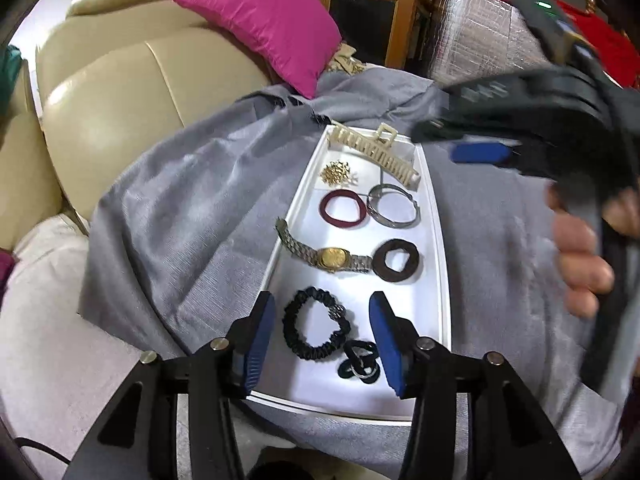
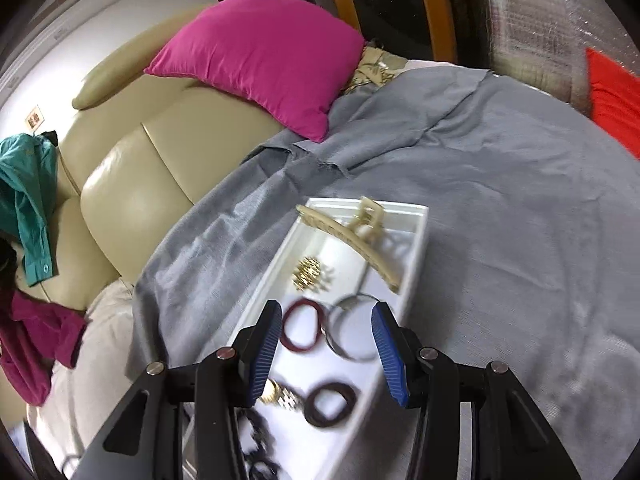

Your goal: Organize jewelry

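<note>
A white tray lies on a grey cloth. It holds a cream hair claw, a gold brooch, a maroon hair band, a silver bangle, a gold watch, a brown scrunchie, a black scrunchie and black hair ties. My left gripper is open and empty over the tray's near end. My right gripper is open and empty above the maroon band and bangle; it shows blurred in the left wrist view.
The grey cloth covers the seat of a beige leather sofa. A pink cushion leans at the back. Teal and magenta clothes lie at the left. A wooden cabinet stands behind.
</note>
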Demonstrator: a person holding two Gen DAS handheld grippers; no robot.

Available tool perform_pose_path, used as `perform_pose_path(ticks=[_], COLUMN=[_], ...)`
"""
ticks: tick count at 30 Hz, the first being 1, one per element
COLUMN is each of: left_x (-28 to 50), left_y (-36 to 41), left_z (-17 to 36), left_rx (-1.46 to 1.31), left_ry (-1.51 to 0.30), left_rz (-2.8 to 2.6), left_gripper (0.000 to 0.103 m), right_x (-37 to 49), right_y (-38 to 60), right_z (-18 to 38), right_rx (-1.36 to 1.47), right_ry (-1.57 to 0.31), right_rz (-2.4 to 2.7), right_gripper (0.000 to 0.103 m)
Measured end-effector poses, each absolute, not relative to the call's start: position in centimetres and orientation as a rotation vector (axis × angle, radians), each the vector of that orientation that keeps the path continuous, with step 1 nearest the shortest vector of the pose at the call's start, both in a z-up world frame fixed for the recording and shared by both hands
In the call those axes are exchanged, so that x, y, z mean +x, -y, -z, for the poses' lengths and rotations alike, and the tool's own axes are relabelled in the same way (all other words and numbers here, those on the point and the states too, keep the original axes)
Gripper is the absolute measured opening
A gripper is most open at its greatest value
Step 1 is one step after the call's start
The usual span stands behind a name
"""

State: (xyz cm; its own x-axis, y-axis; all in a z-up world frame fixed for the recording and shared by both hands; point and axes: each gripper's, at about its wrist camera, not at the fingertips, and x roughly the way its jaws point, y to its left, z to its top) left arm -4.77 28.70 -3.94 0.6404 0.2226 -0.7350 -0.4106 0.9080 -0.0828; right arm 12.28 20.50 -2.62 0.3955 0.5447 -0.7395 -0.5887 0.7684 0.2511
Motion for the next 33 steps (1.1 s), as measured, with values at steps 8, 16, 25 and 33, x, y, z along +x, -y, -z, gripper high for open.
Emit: perform_pose_path(ticks=[8,16,25,33], left_x=[-4.7,-4.7,-5.1,-8.5], left_y=[-28.8,-28.3,-28.0,-27.4], left_z=[3.8,3.7,3.2,0.5], left_rx=[-0.202,-0.168,-0.151,-0.074], left_ry=[-0.784,-0.779,-0.765,-0.709], left_rz=[-0.435,-0.435,-0.422,-0.498], left_gripper=[0.050,0.050,0.051,0.087], right_x=[11.0,10.7,8.6,2.1], right_y=[-17.3,-16.3,-14.7,-11.9], right_z=[2.5,2.4,1.5,-1.1], right_rx=[-0.046,-0.031,-0.043,-0.114], right_ry=[-0.915,-0.902,-0.883,-0.813], right_rz=[-0.705,-0.702,-0.698,-0.707], right_gripper=[0.051,0.051,0.051,0.051])
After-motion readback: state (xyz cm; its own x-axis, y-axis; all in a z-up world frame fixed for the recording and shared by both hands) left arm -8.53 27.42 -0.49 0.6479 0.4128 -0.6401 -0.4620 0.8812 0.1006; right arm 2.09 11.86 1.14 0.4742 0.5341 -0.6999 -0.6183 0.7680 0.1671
